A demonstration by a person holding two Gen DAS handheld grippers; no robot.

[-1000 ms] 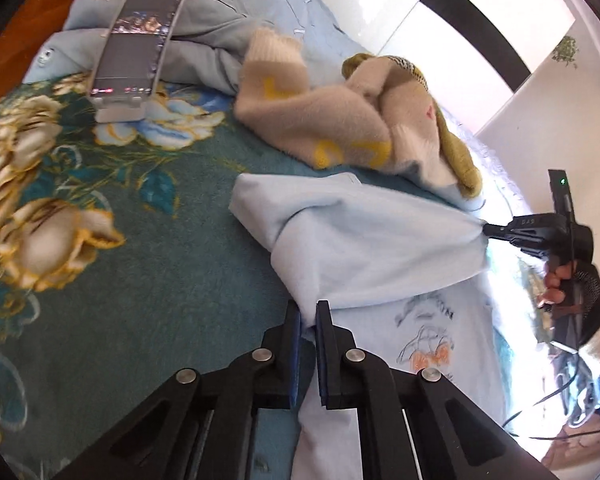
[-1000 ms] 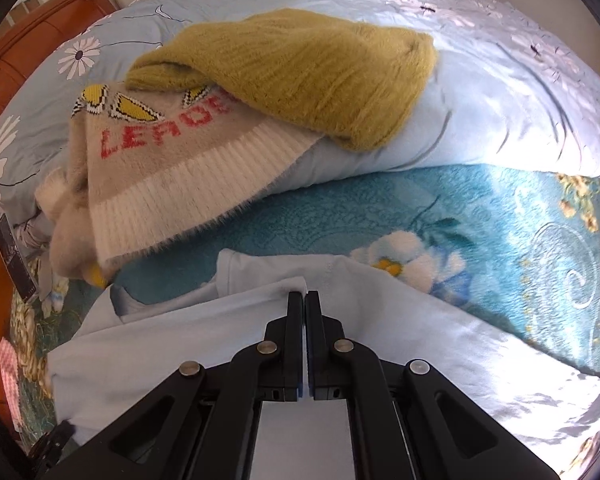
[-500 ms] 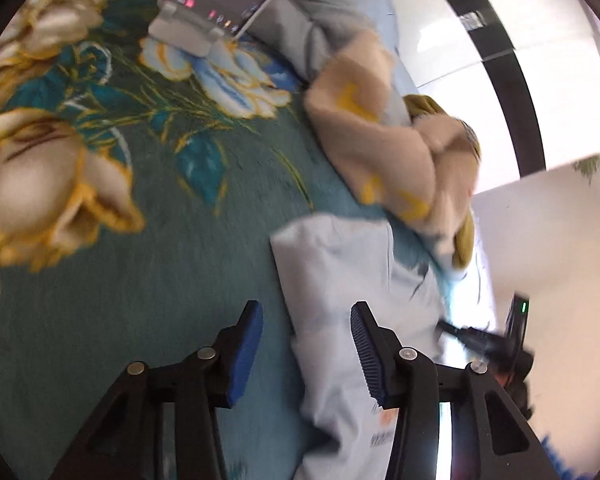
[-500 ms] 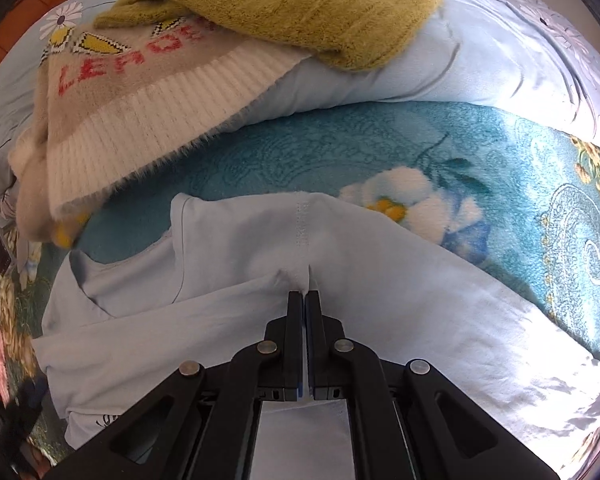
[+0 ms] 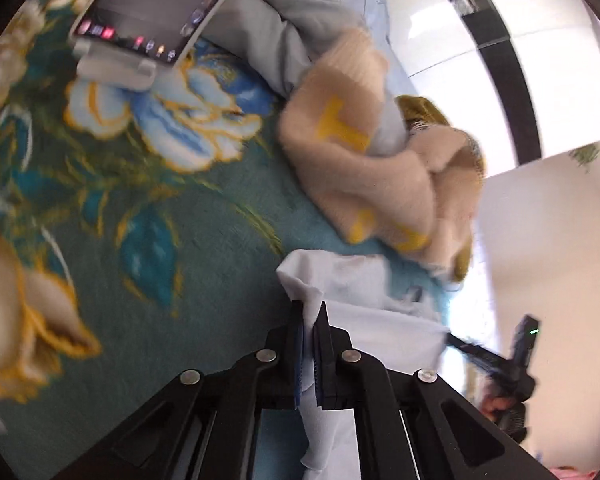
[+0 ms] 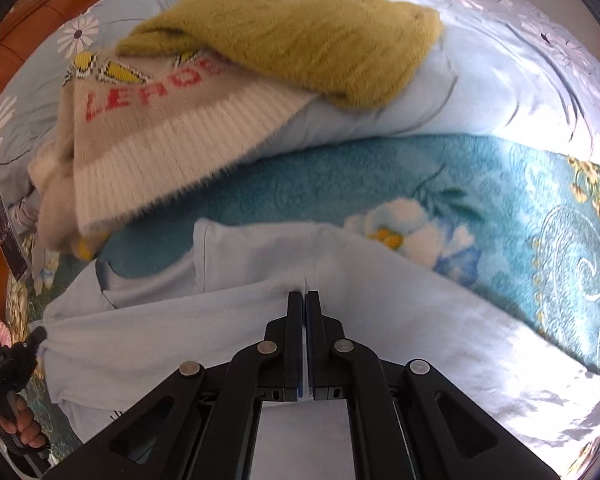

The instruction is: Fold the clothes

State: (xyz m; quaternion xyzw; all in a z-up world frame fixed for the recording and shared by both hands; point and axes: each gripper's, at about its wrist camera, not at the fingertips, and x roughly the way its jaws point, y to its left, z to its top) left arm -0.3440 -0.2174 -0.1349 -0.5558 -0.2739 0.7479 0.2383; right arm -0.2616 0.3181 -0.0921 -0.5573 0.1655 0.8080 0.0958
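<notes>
Floral bed blanket (image 6: 308, 196) bears pale-blue shirt (image 6: 260, 312), pinched by both tongs.

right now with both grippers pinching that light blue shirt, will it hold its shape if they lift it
Probably not. The light blue shirt looks thin and already creases and bunches where the left hand-held gripper pinches it, so it should sag between there and the right hand-held gripper. It seems light, and may drag on the fuzzy blanket.

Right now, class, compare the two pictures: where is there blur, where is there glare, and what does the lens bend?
Left wrist view: motion blur smears the blanket and beige sweater; the window is blown out white; the left claw, shut on the pale shirt, stays sharp. Right wrist view: mostly crisp; sun glare washes out the shirt's right side; the fisheye curves the edges.
</notes>
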